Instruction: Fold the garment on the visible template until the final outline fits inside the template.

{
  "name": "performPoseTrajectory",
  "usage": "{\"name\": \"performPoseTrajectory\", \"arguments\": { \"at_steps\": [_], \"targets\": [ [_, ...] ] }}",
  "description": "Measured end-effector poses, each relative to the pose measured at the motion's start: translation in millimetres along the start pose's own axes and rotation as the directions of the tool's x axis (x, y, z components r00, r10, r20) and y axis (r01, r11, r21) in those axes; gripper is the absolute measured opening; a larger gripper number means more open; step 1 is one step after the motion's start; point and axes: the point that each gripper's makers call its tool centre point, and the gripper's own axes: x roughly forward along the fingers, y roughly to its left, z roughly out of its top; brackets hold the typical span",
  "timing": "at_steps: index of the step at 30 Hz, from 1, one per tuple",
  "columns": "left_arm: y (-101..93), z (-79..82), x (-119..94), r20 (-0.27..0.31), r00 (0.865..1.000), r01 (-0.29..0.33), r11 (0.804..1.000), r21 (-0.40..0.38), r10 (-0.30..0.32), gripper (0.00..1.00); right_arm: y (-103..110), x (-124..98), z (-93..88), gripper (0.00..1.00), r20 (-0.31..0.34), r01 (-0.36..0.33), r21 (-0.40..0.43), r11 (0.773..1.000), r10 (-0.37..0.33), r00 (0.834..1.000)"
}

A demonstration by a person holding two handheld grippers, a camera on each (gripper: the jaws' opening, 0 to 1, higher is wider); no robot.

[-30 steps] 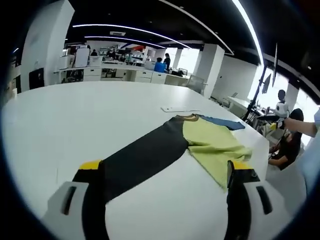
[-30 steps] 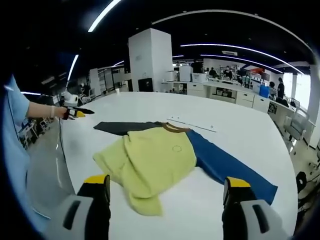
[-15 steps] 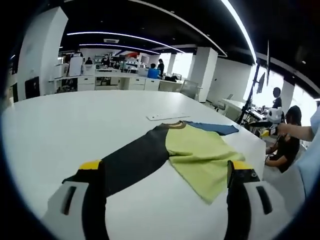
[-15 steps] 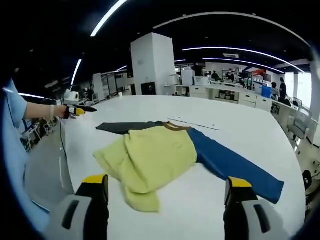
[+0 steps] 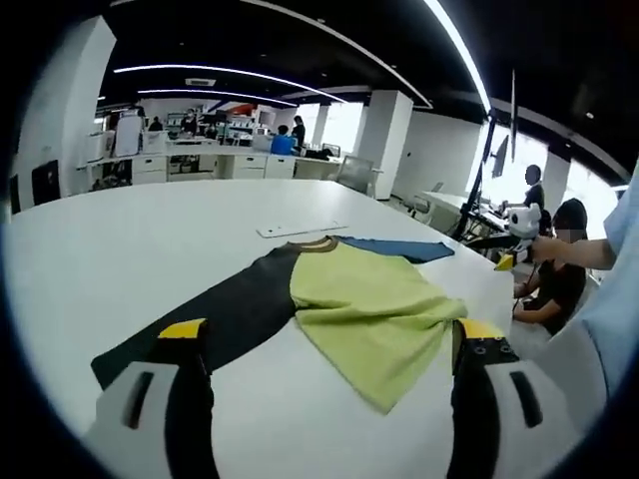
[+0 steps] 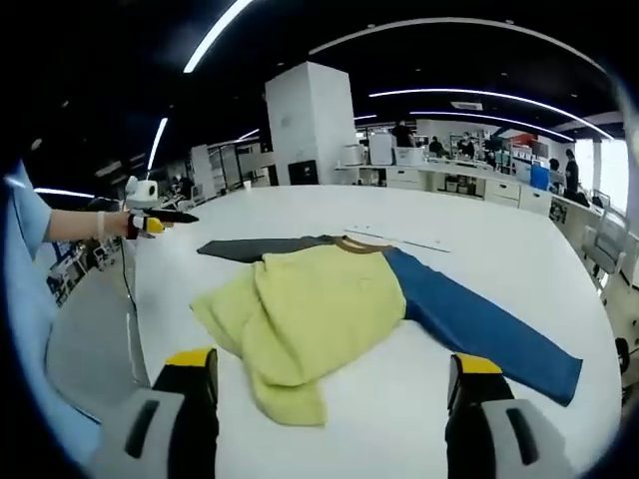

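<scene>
In the left gripper view, the left gripper (image 5: 324,344) is hovering above the white bench (image 5: 120,249), its two yellow-tipped jaws rising from the bottom of the frame, spread wide and gripping nothing. The garment (image 5: 369,309) is lying flat on the bench between and beyond those jaws, at the centre of the frame. Its dark sleeve (image 5: 200,324) is stretching toward the lower left, its end near the left jaw tip. The yellow-green body is sitting at centre right, its lower hem reaching toward the right jaw. The blue sleeve (image 5: 394,247) is pointing toward the upper right. A thin white strip (image 5: 300,229) is lying on the bench just beyond the collar (whether it is the template cannot be told). At the right edge, the right gripper (image 5: 494,249) is showing in a person's hand; its jaw state cannot be told there.

In the right gripper view, the left gripper (image 6: 165,218) is appearing at the left edge, held out over the bench rim. The garment (image 6: 319,309) is lying at centre, the yellow-green body rumpled and folded over itself at lower left, the dark sleeve (image 6: 250,246) running to the upper left, the blue sleeve (image 6: 489,329) running to the lower right. The right gripper (image 6: 329,364) is hovering with jaws spread wide, gripping nothing.
</scene>
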Motion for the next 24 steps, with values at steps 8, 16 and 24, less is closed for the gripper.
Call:
{"name": "performPoseTrajectory", "arguments": {
  "at_steps": [8,16,24],
  "targets": [
    [-10.4,-19.3,10.3,-0.026,0.999,0.037,0.999,-0.027,-0.037,0.93,14.1,6.4,-10.3,0.94,-0.027,-0.029,0.004,1.000,0.029,0.999],
    [-34.1,-53.8,18.8,-0.075,0.992,0.093,0.994,-0.058,-0.097,0.84,24.0,7.3,-29.8,0.84,-0.089,-0.052,0.008,0.999,0.053,0.995],
    [-57.5,-86.5,22.3,-0.118,0.982,0.133,0.981,-0.139,-0.149,0.70,20.4,13.0,-55.2,0.59,-0.146,-0.049,0.014,0.999,0.050,0.988]
  ]
}}
